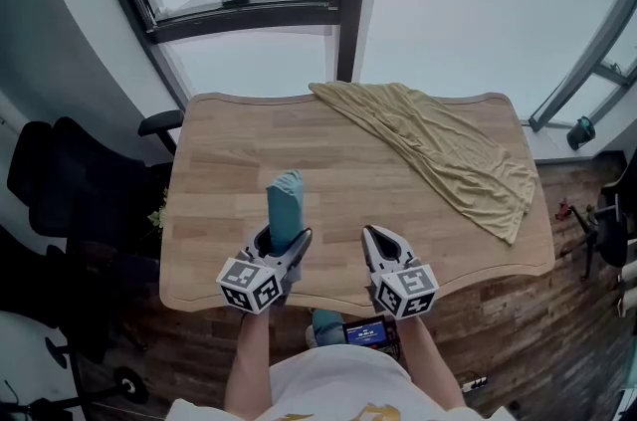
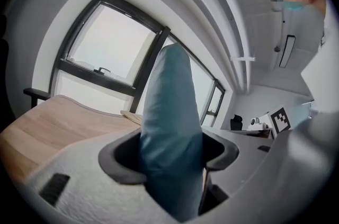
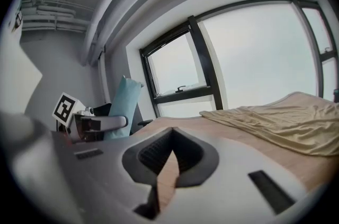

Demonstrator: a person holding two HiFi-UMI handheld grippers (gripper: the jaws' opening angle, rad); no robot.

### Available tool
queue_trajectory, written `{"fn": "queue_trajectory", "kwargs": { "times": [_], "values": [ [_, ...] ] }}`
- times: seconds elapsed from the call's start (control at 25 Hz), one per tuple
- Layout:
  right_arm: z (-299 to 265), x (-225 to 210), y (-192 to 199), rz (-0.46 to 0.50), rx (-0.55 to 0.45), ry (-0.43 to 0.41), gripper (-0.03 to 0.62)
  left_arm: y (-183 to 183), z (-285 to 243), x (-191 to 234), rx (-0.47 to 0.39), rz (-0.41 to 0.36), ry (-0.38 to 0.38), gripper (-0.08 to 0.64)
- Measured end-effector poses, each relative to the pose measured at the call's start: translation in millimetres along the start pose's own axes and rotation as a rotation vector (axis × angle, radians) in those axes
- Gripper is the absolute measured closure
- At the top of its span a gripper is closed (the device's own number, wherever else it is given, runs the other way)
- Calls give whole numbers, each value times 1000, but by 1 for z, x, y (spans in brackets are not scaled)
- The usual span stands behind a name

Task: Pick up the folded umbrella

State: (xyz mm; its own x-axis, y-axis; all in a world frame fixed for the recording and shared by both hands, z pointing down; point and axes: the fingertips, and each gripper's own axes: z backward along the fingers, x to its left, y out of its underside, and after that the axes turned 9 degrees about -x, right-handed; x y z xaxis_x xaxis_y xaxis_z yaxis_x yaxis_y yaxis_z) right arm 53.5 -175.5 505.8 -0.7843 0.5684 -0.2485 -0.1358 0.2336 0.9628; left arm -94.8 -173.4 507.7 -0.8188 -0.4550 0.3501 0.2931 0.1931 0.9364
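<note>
Clamped round the umbrella's lower part with the left gripper, upright over the table's near edge. Shut on nothing beside it, the right gripper. Probably light, stiff-cored, slippery-sleeved; best squeezed mid-body. Farther off, a cloth.

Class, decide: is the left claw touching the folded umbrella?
Touching. The left gripper view shows the left claw with its jaws pressed against both sides of the teal umbrella, which stands between them.
</note>
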Motion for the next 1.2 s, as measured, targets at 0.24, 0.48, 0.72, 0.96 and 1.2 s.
{"fn": "queue_trajectory", "kwargs": {
  "times": [0.24, 0.48, 0.72, 0.96, 1.2],
  "values": [
    [19, 10, -10, -80, -49, 2, 583, -21, 15, -11, -93, 2, -13, 261],
    [35, 21, -11, -95, -83, 32, 583, -35, 35, -18, -130, -8, -9, 261],
    [40, 29, -8, 7, -64, 61, 583, -44, 53, -27, -159, -28, 0, 261],
    [37, 62, -21, 200, -82, 21, 583, -50, 70, -35, -171, -47, 11, 261],
    [37, 87, -26, 252, -88, -22, 583, -60, 81, -40, -204, -31, 11, 261]
  ]
}}
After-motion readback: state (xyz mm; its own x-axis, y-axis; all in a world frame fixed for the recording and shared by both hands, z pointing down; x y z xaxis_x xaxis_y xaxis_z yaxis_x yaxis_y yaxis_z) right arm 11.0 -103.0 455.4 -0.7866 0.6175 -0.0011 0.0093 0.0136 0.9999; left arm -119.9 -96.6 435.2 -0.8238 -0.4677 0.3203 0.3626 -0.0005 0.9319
